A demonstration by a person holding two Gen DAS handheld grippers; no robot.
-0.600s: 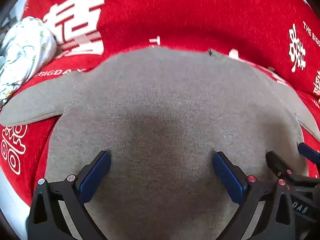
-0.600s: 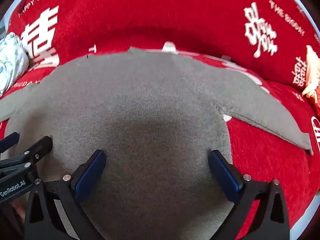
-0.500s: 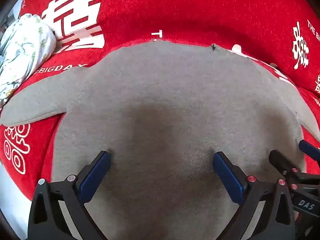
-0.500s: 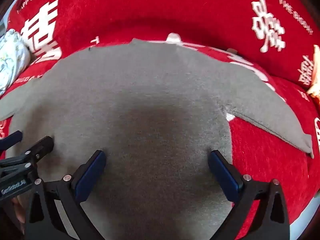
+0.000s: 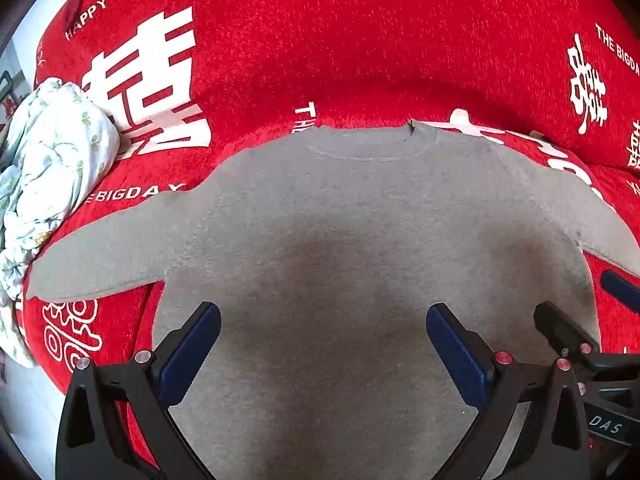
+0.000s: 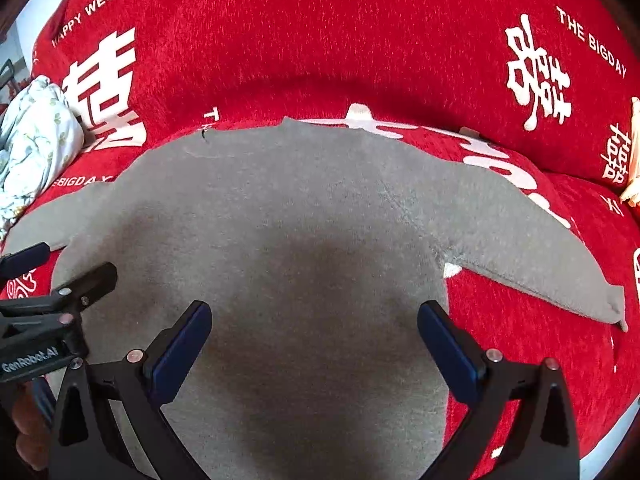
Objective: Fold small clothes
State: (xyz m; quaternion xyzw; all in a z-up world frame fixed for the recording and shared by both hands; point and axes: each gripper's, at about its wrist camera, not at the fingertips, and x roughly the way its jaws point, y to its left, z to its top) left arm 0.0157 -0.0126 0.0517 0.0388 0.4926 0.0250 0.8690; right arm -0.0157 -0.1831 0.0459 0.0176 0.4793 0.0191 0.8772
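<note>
A small grey long-sleeved sweater (image 5: 352, 240) (image 6: 288, 208) lies flat on the red cover, neck at the far side, both sleeves spread out to the sides. My left gripper (image 5: 322, 332) hovers open over the sweater's lower left body, nothing between its blue pads. My right gripper (image 6: 314, 330) hangs open over the lower right body, its jaws empty too. Each gripper shows at the edge of the other's view: the right gripper (image 5: 580, 312) and the left gripper (image 6: 60, 276). The sweater's hem is hidden under the grippers.
The red cover (image 5: 360, 40) (image 6: 320, 32) with white lettering spreads under everything. A crumpled white floral cloth (image 5: 48, 168) (image 6: 32, 144) lies at the far left by the left sleeve. A pale yellowish item (image 6: 632, 160) sits at the right edge. Fingers of a hand (image 6: 28, 432) show lower left.
Both grippers have drawn back and up from the sweater, so more of the red cover, the neckline and both sleeves show. Jaws stay wide.
</note>
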